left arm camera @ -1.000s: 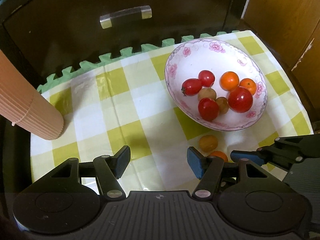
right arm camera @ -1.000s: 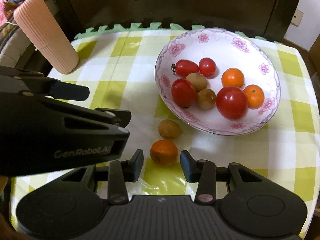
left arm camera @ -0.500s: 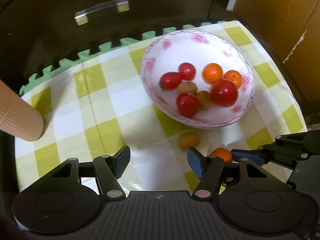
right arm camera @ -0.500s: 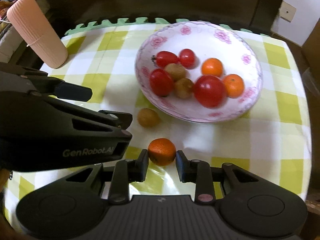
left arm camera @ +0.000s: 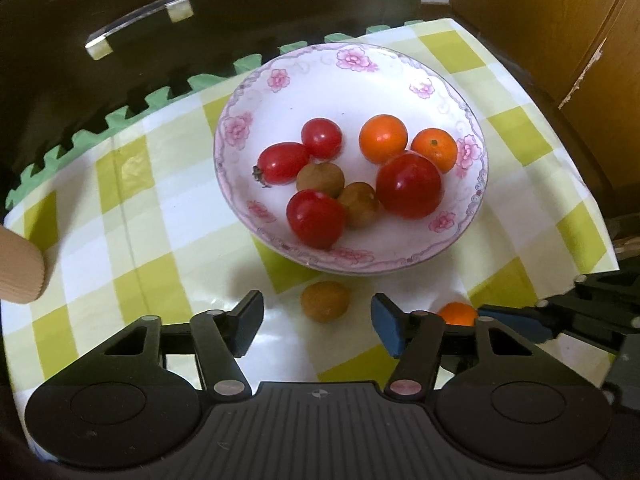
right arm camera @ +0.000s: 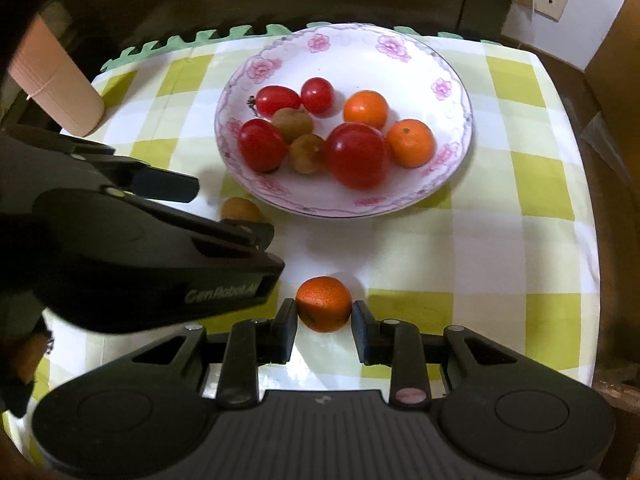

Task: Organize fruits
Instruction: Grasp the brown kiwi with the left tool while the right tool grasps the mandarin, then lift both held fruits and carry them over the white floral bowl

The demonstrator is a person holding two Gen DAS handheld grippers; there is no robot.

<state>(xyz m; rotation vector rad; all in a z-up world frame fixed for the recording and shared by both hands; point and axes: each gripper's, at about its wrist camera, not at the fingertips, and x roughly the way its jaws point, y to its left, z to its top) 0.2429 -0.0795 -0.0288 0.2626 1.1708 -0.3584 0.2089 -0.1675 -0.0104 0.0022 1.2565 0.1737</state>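
Observation:
A white flowered bowl [left arm camera: 476, 184] [right arm camera: 466, 136] on the yellow-checked cloth holds several tomatoes, two small oranges and two brown fruits. One loose brown fruit [left arm camera: 324, 302] [right arm camera: 240, 210] lies on the cloth just in front of the bowl. My left gripper [left arm camera: 318, 320] is open, and the brown fruit sits between and slightly ahead of its fingertips. Both pads of my right gripper [right arm camera: 324, 316] press against a small orange [right arm camera: 324, 304] [left arm camera: 458, 314]. That orange is partly hidden behind the left finger in the left wrist view.
A pink ribbed cylinder [right arm camera: 56, 92] [left arm camera: 16, 276] lies at the cloth's left edge. A dark cabinet with a metal handle [left arm camera: 136, 24] stands behind, and a wooden cabinet [left arm camera: 560, 20] to the right. A green foam mat edge [right arm camera: 200, 36] borders the far side.
The right gripper closed onto the small orange. The left gripper moved to the right, so the loose brown fruit now sits between its open fingers.

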